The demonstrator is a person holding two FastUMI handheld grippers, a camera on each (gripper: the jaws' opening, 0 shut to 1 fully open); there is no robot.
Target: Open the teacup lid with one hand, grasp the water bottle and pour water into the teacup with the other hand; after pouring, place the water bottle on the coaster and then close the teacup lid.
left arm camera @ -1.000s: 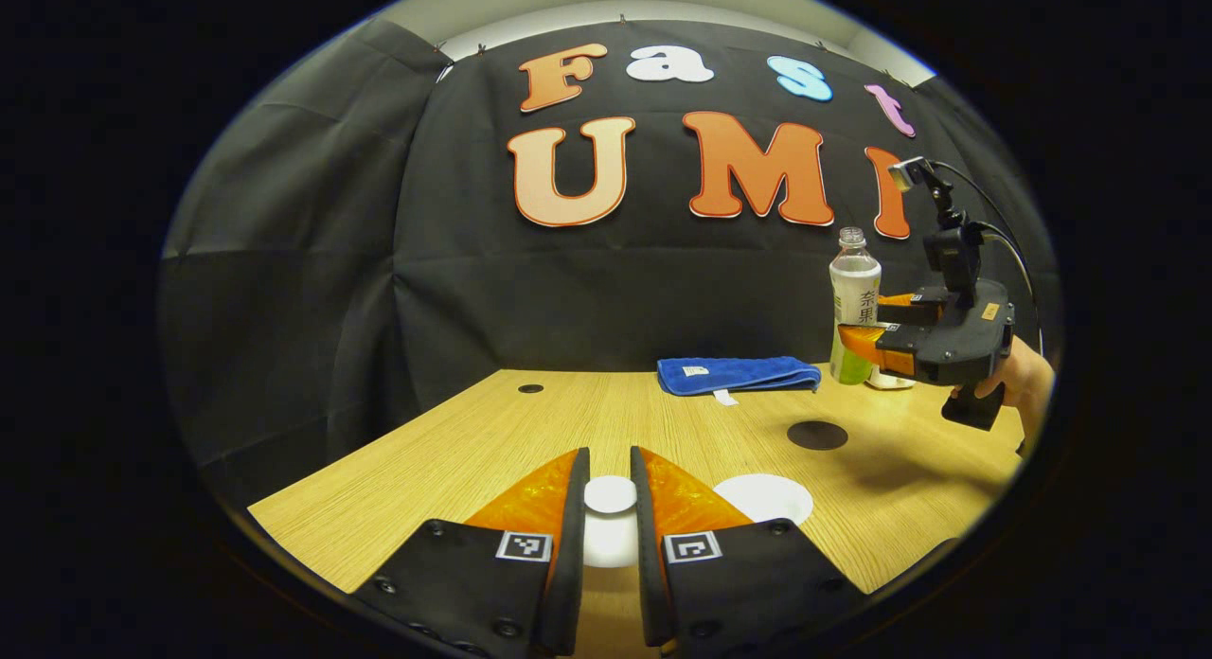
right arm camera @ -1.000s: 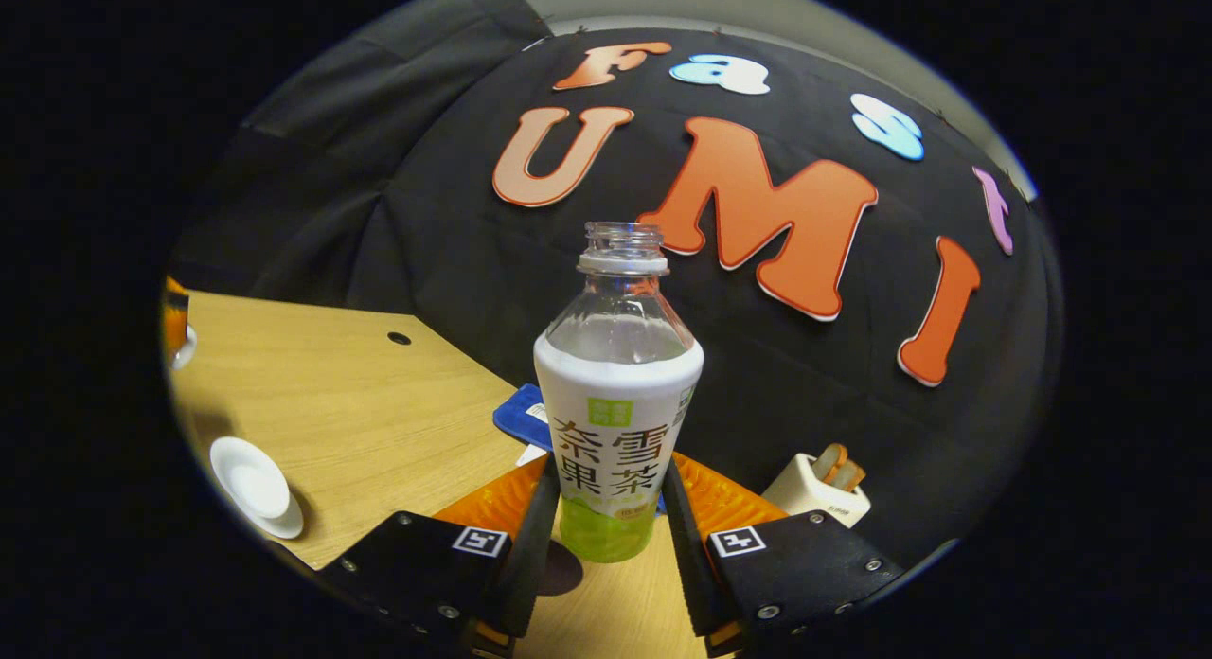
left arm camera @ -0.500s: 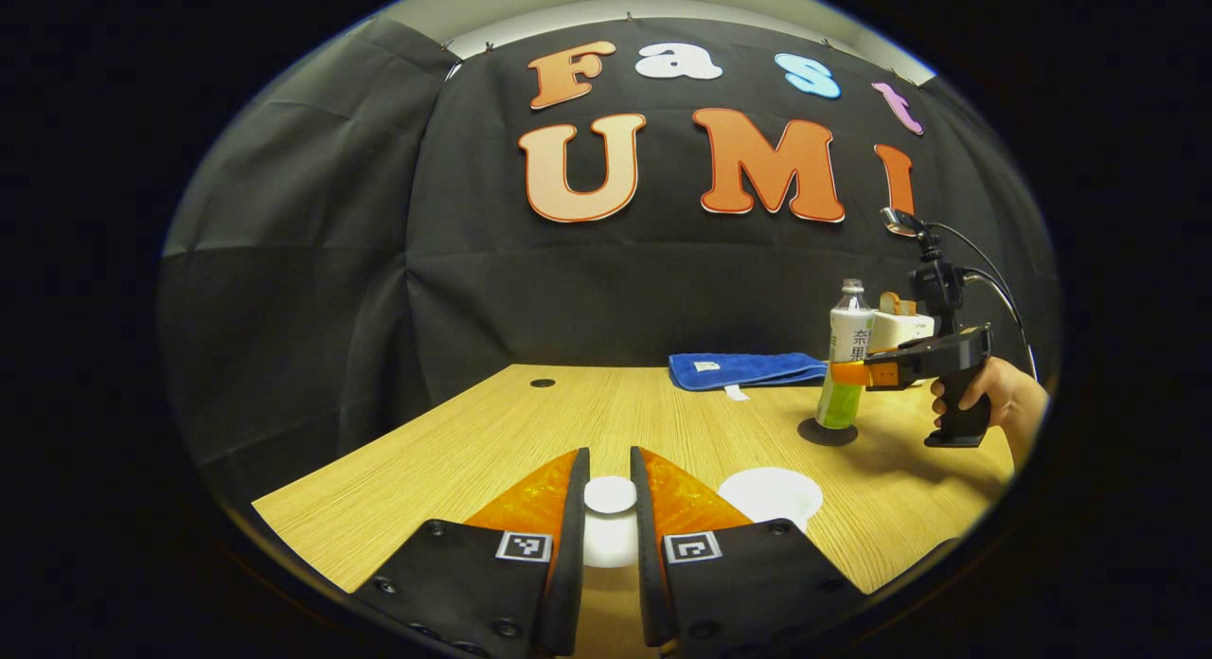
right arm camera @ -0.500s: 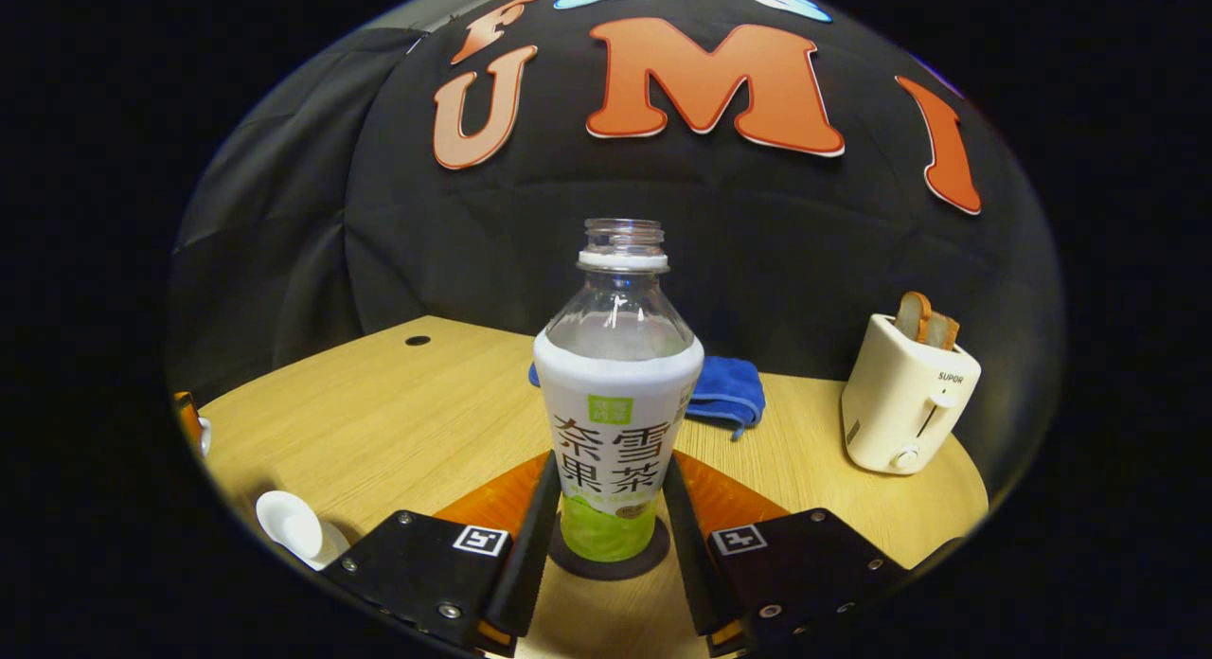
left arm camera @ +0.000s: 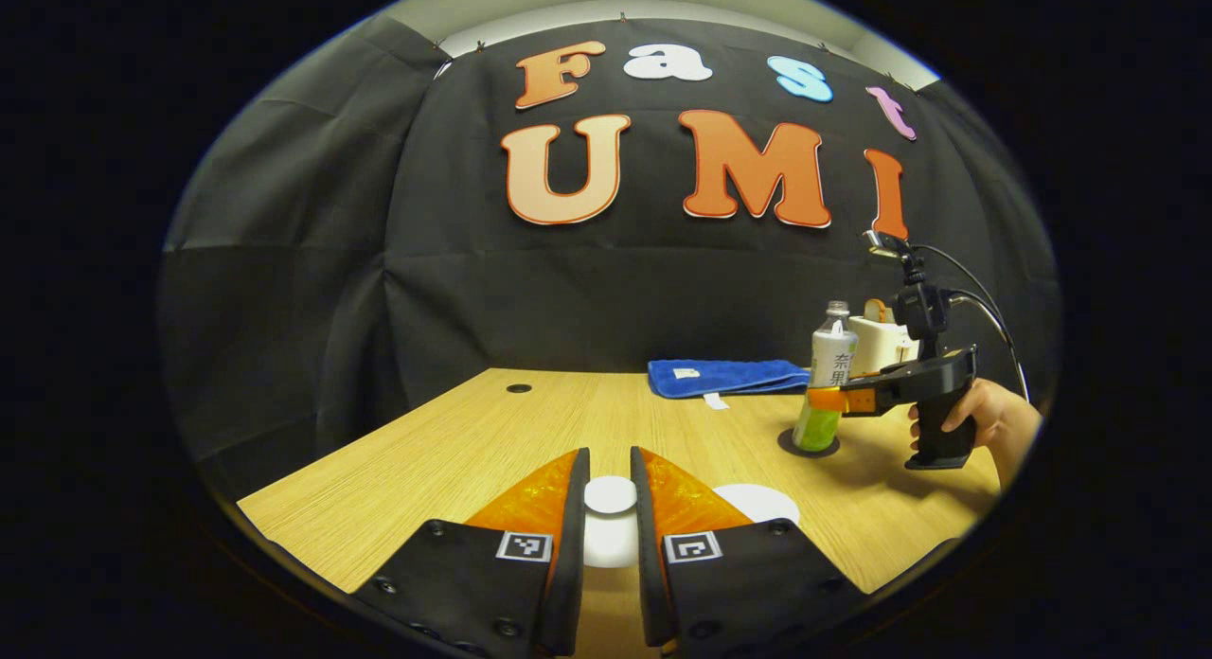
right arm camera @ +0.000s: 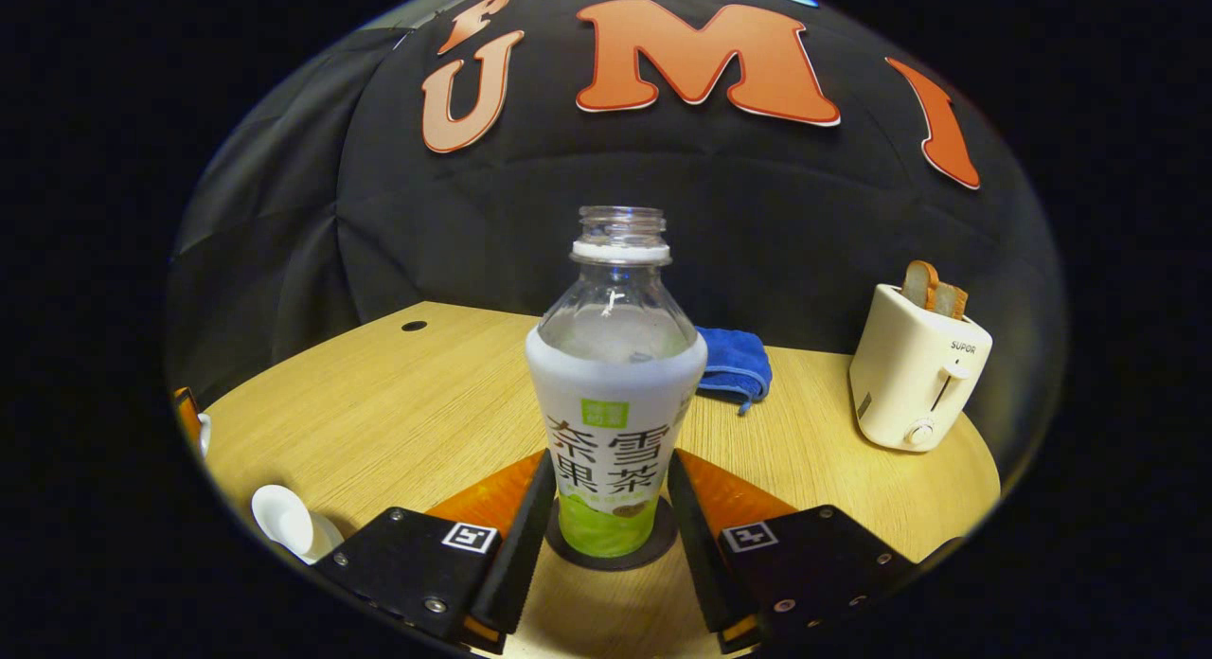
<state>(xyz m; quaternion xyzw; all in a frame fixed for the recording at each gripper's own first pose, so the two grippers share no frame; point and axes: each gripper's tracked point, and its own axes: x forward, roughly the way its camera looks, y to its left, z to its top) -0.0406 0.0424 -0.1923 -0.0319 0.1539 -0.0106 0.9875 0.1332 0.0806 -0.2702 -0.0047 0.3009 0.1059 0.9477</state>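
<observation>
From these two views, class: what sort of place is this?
Probably a staged recording booth, not a kitchen: black cloth wall, one wooden table, with props like a toaster and blue towel.

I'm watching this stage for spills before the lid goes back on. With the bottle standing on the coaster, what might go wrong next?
1. The water bottle has no cap; if the right gripper catches it while backing off, it may tip off the dark coaster and spill.
2. The left gripper holds the teacup lid by its small knob; it may slip or land off-centre on the open teacup.
</observation>
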